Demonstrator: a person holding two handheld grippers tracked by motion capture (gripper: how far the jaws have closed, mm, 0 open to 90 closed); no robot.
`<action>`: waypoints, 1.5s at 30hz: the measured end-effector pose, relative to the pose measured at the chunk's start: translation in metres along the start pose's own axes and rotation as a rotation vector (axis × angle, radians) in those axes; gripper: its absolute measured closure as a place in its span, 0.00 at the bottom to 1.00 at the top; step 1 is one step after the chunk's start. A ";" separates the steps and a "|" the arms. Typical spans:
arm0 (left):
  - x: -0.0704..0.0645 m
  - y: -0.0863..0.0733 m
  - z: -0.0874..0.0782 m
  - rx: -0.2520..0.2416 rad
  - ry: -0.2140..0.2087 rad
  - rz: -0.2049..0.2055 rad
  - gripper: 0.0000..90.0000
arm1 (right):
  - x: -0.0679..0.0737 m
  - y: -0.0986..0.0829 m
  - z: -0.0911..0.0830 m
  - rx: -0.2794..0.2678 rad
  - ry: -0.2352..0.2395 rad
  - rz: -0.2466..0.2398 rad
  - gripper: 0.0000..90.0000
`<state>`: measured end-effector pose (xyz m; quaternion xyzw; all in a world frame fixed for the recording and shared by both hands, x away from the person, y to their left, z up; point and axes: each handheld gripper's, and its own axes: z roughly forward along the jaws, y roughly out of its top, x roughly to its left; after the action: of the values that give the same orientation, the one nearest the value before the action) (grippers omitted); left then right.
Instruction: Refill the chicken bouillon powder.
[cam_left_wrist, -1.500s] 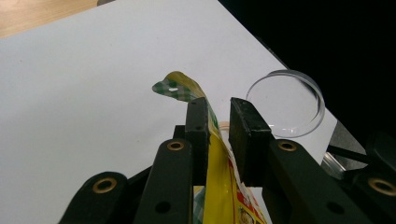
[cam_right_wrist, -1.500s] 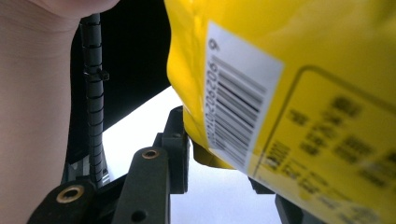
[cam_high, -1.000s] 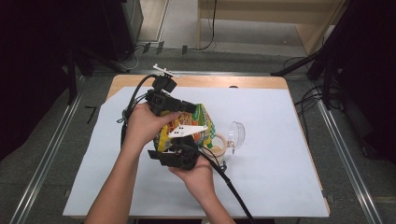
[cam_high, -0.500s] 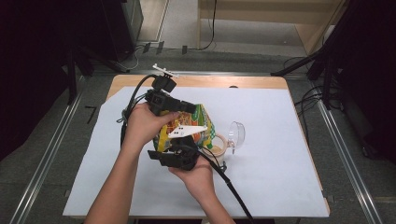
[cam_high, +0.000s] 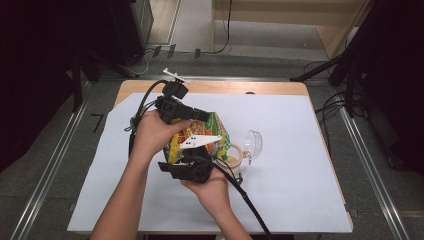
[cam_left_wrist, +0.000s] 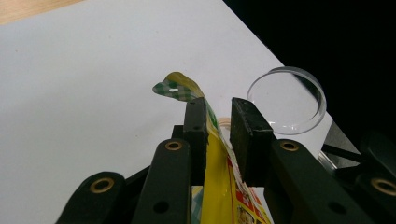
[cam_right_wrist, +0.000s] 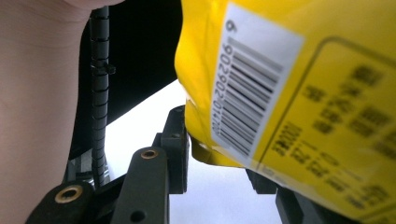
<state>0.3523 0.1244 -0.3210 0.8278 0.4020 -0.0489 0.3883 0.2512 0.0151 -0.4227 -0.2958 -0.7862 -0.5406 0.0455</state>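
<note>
Wooden table (cam_high: 270, 88) under a white paper sheet (cam_high: 295, 165); grey floor (cam_high: 45, 170) with metal rails (cam_high: 367, 165) either side; black cables (cam_high: 225, 30) trailing behind; pale wooden furniture (cam_high: 280, 12) at back; dark equipment (cam_high: 60, 45) flanking, dim surroundings

A barcode label (cam_right_wrist: 254, 88) is showing on the yellow snack bag (cam_right_wrist: 299, 93), its digits reading roughly 902206209, rotated sideways. The dark print beside it is blurring out, unreadable. Nothing else is reading clearly.

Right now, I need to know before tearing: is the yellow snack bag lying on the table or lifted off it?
Lifted. The yellow snack bag hangs between the left gripper and right gripper, white table cover visible beneath.
</note>
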 end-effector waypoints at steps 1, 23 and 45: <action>0.000 0.000 0.000 -0.001 -0.001 0.000 0.85 | 0.000 0.000 0.000 -0.001 -0.001 -0.003 0.74; 0.001 -0.004 -0.003 0.032 -0.049 0.003 0.90 | -0.007 -0.013 0.003 -0.006 -0.016 -0.015 0.70; 0.017 -0.021 -0.009 0.024 -0.163 -0.018 0.94 | -0.012 -0.026 0.015 0.012 -0.007 -0.052 0.60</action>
<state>0.3469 0.1488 -0.3344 0.8220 0.3758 -0.1243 0.4095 0.2517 0.0172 -0.4550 -0.2770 -0.7971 -0.5357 0.0304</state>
